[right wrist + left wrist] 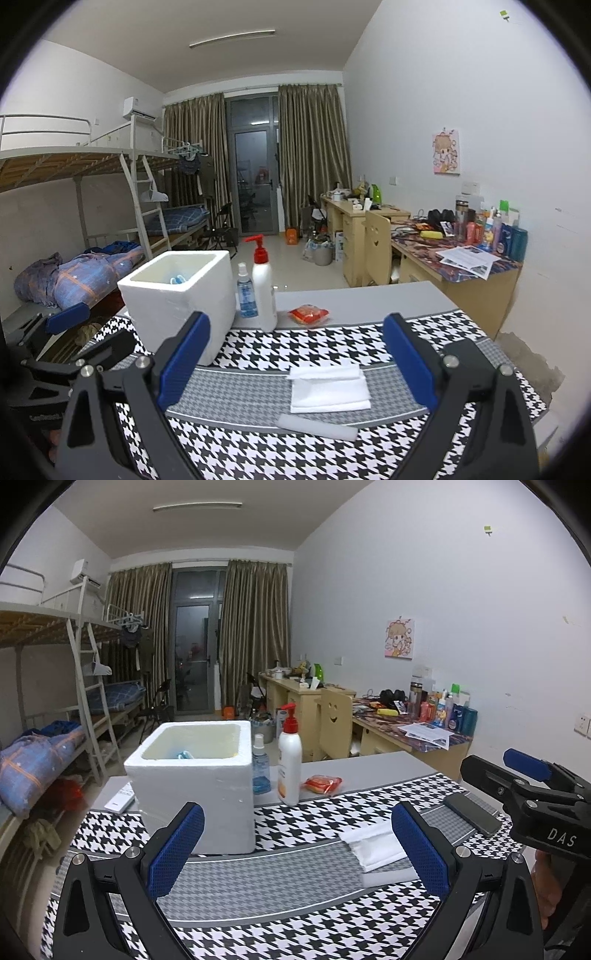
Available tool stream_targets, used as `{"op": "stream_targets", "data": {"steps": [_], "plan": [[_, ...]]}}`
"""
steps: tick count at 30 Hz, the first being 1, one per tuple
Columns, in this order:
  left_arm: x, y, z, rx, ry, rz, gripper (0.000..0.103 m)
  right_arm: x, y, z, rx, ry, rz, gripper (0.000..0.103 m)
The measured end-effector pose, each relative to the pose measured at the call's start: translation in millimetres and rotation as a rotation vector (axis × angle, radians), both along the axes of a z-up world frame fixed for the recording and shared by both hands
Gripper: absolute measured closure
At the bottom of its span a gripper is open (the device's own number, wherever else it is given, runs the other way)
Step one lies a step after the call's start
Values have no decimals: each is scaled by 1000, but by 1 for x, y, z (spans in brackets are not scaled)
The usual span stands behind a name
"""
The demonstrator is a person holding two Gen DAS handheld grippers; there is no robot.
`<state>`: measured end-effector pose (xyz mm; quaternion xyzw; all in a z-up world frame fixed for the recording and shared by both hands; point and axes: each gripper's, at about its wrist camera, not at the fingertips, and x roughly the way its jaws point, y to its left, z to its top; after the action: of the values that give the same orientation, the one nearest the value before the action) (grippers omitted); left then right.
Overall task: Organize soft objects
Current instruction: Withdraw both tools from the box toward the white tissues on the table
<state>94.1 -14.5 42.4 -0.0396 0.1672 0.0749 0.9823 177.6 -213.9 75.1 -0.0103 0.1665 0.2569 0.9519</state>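
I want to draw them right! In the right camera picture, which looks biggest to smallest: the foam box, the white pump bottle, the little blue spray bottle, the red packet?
1. Foam box
2. Pump bottle
3. Spray bottle
4. Red packet, close to the spray bottle, so unsure.

A tall white pump bottle with a red nozzle [264,291] stands on the grey table [369,301], touching a small clear spray bottle of blue liquid [245,293] on its left. A dark flat phone [472,812] lies on the black-and-white houndstooth cloth [306,347]. Behind, a metal bunk bed [74,166], wooden desks [476,280] and brown curtains [314,155] fill the room.
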Motion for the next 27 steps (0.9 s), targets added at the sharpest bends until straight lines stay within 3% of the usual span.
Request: {"op": "stream_targets", "data": {"steps": [15, 27], "plan": [[27, -24, -25, -68, 53, -26, 1, 11, -33, -13, -5, 21, -3, 6], [36, -34, -42, -69, 83, -39, 1, 22, -44, -33, -35, 48, 10, 7]]}}
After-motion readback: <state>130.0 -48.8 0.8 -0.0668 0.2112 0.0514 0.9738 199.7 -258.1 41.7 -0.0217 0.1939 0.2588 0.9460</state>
